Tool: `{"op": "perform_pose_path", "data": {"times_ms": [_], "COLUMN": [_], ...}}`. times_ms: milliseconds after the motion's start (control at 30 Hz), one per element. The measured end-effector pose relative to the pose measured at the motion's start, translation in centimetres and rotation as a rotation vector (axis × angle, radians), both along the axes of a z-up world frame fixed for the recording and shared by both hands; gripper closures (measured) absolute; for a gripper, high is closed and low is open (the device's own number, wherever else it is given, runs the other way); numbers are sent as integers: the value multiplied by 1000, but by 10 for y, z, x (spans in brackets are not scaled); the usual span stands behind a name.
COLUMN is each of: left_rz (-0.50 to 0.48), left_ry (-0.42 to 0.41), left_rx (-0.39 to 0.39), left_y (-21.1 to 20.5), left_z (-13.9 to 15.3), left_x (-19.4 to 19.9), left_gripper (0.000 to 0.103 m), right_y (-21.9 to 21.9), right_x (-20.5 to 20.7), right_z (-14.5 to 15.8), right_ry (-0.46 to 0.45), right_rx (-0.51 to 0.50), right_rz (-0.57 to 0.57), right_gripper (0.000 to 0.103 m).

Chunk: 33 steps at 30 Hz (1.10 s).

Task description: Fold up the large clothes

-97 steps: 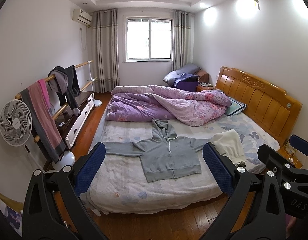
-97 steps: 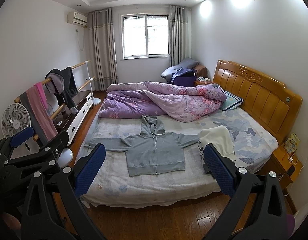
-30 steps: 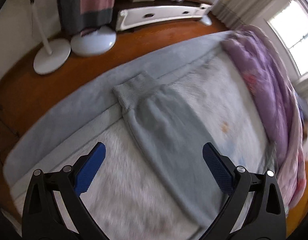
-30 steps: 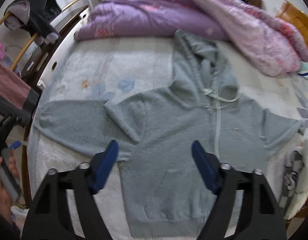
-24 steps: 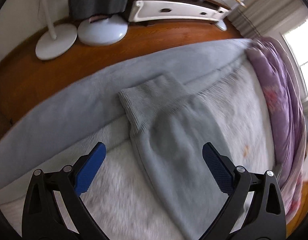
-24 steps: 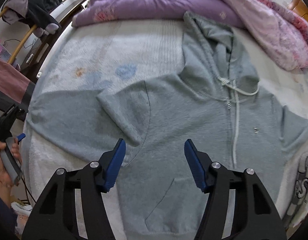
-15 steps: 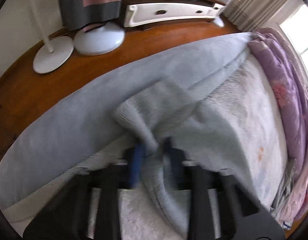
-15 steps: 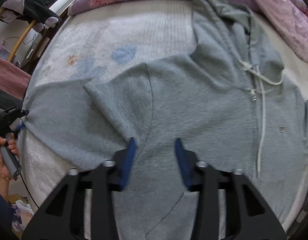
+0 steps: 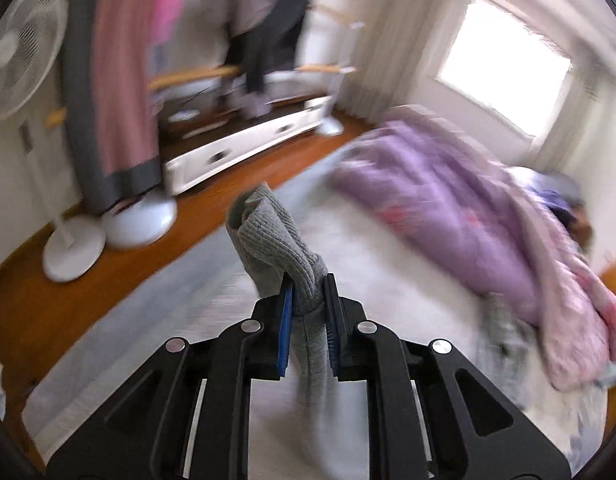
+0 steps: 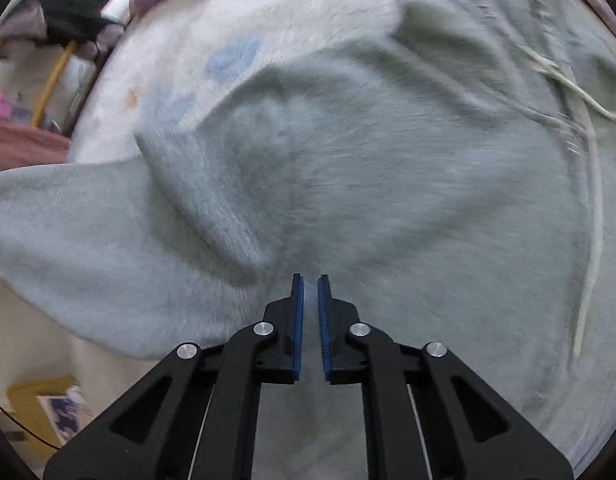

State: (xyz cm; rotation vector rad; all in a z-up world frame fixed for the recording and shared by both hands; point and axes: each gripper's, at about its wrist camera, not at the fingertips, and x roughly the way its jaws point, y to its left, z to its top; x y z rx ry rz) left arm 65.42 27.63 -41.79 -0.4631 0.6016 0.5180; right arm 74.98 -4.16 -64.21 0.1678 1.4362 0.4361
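A grey zip hoodie [image 10: 388,160] lies face up on the bed, its left sleeve [image 10: 88,220] stretched out towards the bed's edge. My right gripper [image 10: 310,278] points steeply down at the armpit fold, its jaws closing to a narrow slit with a thin pinch of the grey fabric between the pads. In the left wrist view my left gripper [image 9: 308,280] is shut on the ribbed sleeve cuff [image 9: 264,232]. The cuff sticks up above the pads, raised off the white sheet [image 9: 388,280].
A purple duvet [image 9: 448,192] is heaped along the far side of the bed. Beside the bed are wooden floor, a standing fan [image 9: 12,52], a clothes rack with hanging garments [image 9: 120,80] and a low white cabinet [image 9: 248,144]. The hoodie's white drawstring [image 10: 588,200] trails on the right.
My left gripper shut on the sleeve cuff and rose with it, tilting towards the room. My right gripper sank onto the hoodie near the armpit while its jaws came together.
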Motion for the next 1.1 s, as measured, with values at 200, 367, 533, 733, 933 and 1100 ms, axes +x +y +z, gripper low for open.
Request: {"op": "perform_pose_path", "data": {"times_ms": [200, 367, 533, 733, 933, 1100], "left_rz": [-223, -427, -561, -666, -665, -710], "left_ry": [-45, 27, 210, 447, 575, 567], "left_rx": [28, -38, -26, -17, -34, -96], "left_y": [-164, -317, -438, -522, -541, -543], "left_z": [21, -24, -104, -187, -222, -219], "left_x": [60, 122, 155, 164, 162, 165], "left_gripper": [88, 88, 88, 88, 47, 38], "right_y": [-135, -261, -370, -507, -622, -641], "right_x": [7, 27, 52, 85, 77, 82], "right_z": [67, 113, 135, 131, 83, 49], "right_ry": [-122, -218, -279, -260, -79, 17], "right_rx": [-20, -105, -204, -325, -300, -279], "right_rz": [-91, -185, -312, -555, -879, -924], "right_gripper": [94, 92, 92, 75, 60, 60]}}
